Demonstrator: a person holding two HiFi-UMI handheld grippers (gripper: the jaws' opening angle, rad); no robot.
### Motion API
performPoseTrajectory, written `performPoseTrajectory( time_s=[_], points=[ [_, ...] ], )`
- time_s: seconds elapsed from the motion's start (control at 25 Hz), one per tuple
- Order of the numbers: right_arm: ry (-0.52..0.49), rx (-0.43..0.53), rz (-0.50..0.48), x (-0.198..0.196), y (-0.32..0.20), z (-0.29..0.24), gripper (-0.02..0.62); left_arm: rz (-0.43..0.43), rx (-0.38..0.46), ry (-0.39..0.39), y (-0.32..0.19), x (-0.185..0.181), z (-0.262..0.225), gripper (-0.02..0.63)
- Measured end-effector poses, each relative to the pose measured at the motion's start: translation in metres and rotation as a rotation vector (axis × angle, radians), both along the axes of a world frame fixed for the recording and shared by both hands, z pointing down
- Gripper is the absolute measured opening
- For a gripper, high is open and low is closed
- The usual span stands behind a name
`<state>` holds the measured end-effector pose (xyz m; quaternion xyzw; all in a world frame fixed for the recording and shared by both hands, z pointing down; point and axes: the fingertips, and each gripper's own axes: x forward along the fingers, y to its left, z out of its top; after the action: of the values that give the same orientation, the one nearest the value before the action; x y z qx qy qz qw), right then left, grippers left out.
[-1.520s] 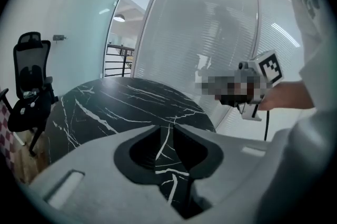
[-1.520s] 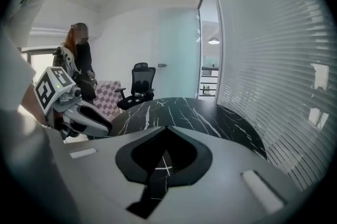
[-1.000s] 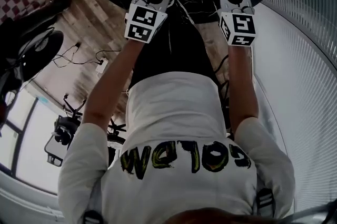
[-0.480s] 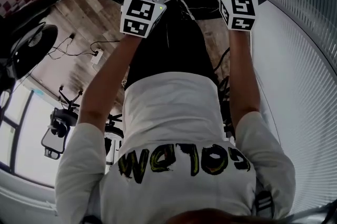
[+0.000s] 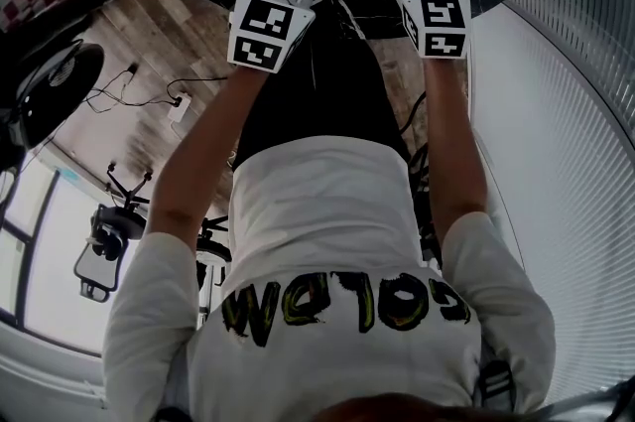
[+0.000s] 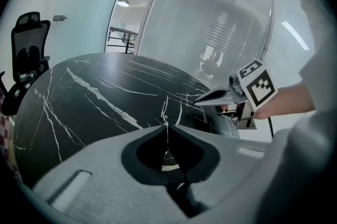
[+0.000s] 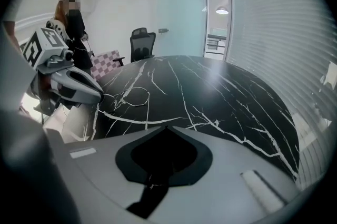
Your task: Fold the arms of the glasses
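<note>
Grippers clamped shut over black marble: left gripper (image 6: 166, 124), right gripper (image 7: 166, 127).
From where I stand, the left gripper's jaws are pressed tip to tip with nothing I can make out between them. The right gripper's are pinched together and empty as well, and both hang over the near edge of the table (image 7: 221, 91). In the right gripper view the wire-rimmed glasses (image 7: 134, 96) lie on the marble left of centre, just beside the left gripper's nose and well apart from the right one. I cannot tell whether their arms are folded. Behind the table stands an office chair (image 7: 143, 42), and a person (image 7: 76, 38) stands at the upper left.
</note>
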<state>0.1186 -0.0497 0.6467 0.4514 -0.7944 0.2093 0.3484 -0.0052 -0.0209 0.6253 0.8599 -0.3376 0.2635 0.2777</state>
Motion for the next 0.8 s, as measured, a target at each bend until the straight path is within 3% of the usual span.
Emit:
performPoseTrajectory(
  time_s=[0.8],
  points=[
    [-0.066,-0.01,-0.069,-0.047,0.019,-0.007,0.003,0.015,-0.02,0.005,0.009,0.01,0.0,0.008]
  ],
)
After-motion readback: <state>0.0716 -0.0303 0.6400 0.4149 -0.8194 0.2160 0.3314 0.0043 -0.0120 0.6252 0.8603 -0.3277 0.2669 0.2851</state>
